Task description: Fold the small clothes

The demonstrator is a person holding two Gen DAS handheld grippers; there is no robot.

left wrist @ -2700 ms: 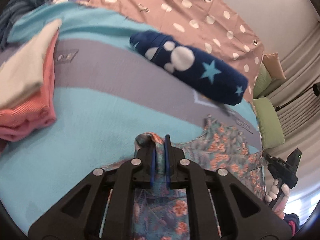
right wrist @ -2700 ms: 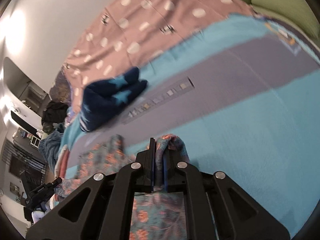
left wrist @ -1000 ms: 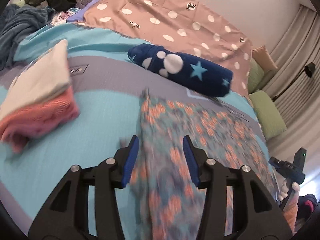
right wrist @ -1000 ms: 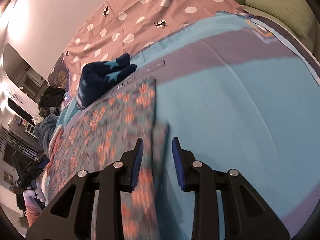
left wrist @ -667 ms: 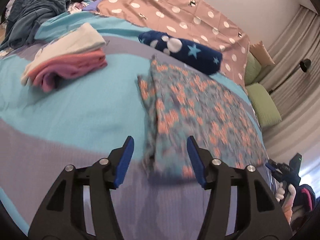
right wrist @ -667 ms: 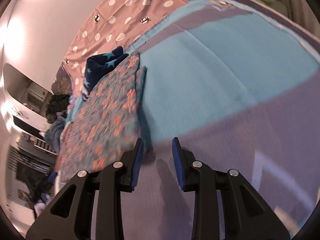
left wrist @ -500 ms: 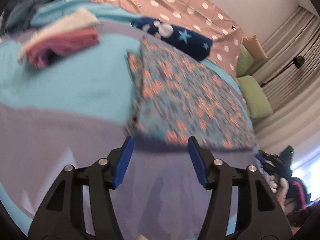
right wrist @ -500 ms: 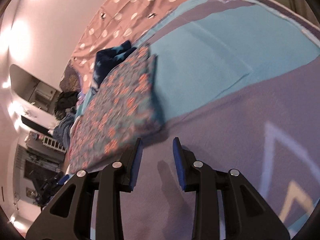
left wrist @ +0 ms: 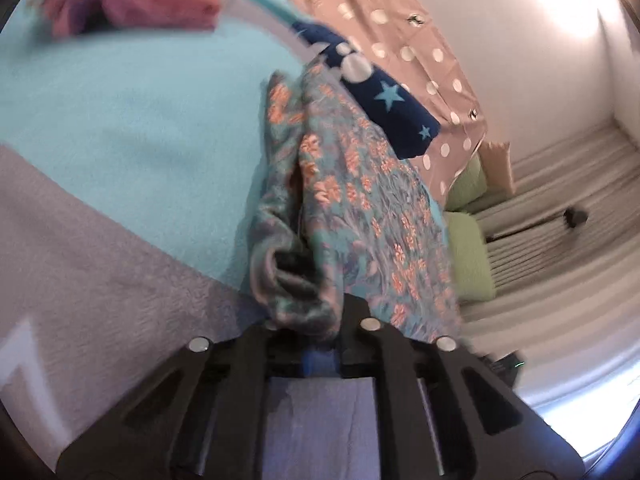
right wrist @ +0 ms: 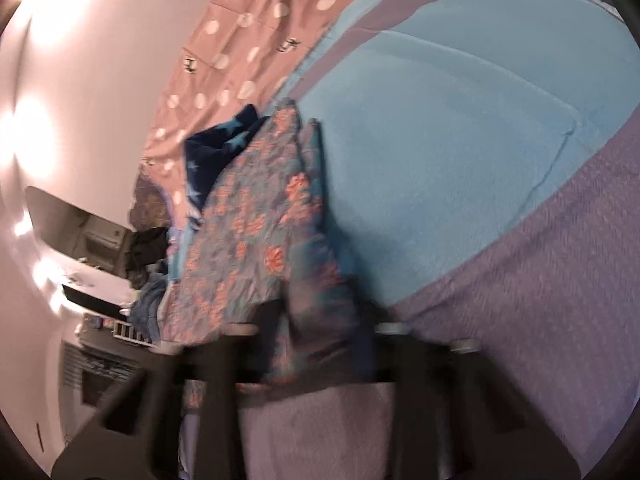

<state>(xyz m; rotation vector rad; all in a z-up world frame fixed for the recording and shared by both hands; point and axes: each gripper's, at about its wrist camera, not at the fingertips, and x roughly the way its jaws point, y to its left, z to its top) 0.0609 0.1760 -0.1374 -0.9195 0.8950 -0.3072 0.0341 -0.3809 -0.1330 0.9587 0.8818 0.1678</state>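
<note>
A teal floral garment (left wrist: 360, 200) with orange flowers lies stretched along the bed. My left gripper (left wrist: 320, 328) is shut on its near left corner, where the cloth bunches over the fingers. In the right wrist view the same garment (right wrist: 256, 216) runs away from me, and my right gripper (right wrist: 320, 344) has its near right corner between the jaws; the view is blurred, so the jaw gap is unclear.
A blue and grey bedspread (left wrist: 120, 120) covers the bed. A navy star-patterned roll (left wrist: 388, 108) lies behind the garment. A folded pink and white stack (left wrist: 132, 0) sits far left. A dotted brown sheet (right wrist: 248, 40) and green pillows (left wrist: 468, 256) lie beyond.
Both grippers were open behind the garment's near edge. Now they have moved forward onto its near corners, and the left one has shut on the cloth, which is lifted and bunched.
</note>
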